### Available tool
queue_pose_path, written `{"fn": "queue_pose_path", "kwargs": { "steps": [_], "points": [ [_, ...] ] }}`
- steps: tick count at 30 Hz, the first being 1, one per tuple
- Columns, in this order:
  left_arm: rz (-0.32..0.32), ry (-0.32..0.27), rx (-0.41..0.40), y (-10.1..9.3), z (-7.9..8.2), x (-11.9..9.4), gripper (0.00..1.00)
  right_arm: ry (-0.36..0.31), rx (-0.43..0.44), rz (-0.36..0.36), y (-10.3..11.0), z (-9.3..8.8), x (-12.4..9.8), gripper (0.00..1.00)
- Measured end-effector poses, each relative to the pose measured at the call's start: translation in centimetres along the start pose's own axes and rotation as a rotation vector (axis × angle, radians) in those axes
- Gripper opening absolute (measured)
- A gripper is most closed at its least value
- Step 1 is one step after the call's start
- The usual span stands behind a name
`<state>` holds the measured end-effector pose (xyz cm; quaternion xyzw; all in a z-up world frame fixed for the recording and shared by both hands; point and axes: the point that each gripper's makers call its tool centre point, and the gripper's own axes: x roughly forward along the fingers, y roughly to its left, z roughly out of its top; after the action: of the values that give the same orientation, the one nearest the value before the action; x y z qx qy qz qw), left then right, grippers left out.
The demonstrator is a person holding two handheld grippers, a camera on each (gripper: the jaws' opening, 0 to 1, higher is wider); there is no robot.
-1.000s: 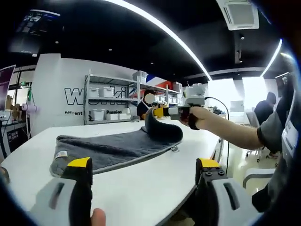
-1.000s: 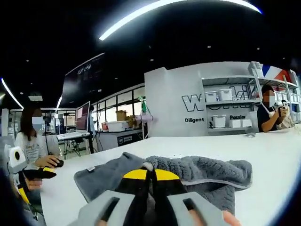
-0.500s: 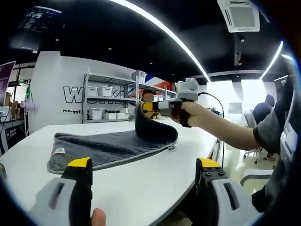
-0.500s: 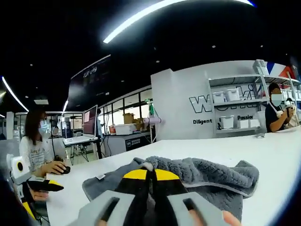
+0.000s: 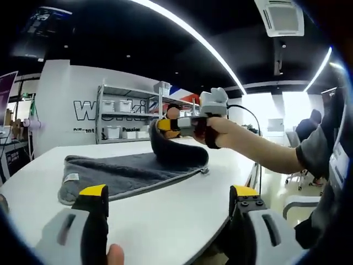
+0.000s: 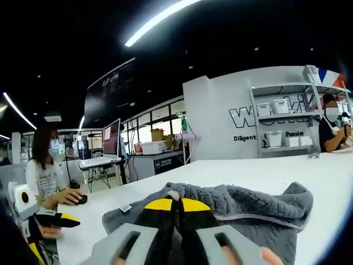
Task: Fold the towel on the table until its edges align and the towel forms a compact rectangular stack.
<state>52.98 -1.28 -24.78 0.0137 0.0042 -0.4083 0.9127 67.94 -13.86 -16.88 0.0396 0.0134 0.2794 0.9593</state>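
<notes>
A dark grey towel (image 5: 121, 171) lies across the white table (image 5: 165, 221), a small label at its near left corner. My right gripper (image 5: 163, 125) comes in from the right, shut on the towel's right edge, and holds that part lifted and curled above the flat part. From its own camera the right gripper (image 6: 176, 205) has yellow-tipped jaws pressed together on the towel (image 6: 242, 207), which bunches in front of it. My left gripper (image 5: 168, 201) stands open over bare table in front of the towel, holding nothing.
A person's arm (image 5: 259, 149) reaches in from the right. Shelves with white bins (image 5: 124, 118) stand behind the table. A seated person (image 6: 47, 176) works at a desk to the left, and another (image 6: 333, 130) sits by the shelves. The table's right edge (image 5: 251, 171) is close.
The right gripper has carried the lifted towel edge leftward over the flat part. The left gripper has stayed open and in place.
</notes>
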Motion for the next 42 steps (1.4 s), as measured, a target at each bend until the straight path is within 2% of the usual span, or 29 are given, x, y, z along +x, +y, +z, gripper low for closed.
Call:
{"fn": "queue_pose_path", "kwargs": {
  "steps": [14,28,42],
  "points": [
    [0.009,-0.008,-0.024,1.1,-0.4,-0.7,0.95,0.021,0.01,0.072,3.2,-0.4,2.9,0.03],
    [0.0,-0.011,-0.038,1.5,-0.7,-0.6,0.94,0.033,0.009,0.118,5.1,-0.5,5.1,0.03],
    [-0.003,-0.019,-0.05,1.4,-0.6,-0.9,0.94,0.036,0.031,0.196,8.4,0.1,6.1,0.03]
  ]
}}
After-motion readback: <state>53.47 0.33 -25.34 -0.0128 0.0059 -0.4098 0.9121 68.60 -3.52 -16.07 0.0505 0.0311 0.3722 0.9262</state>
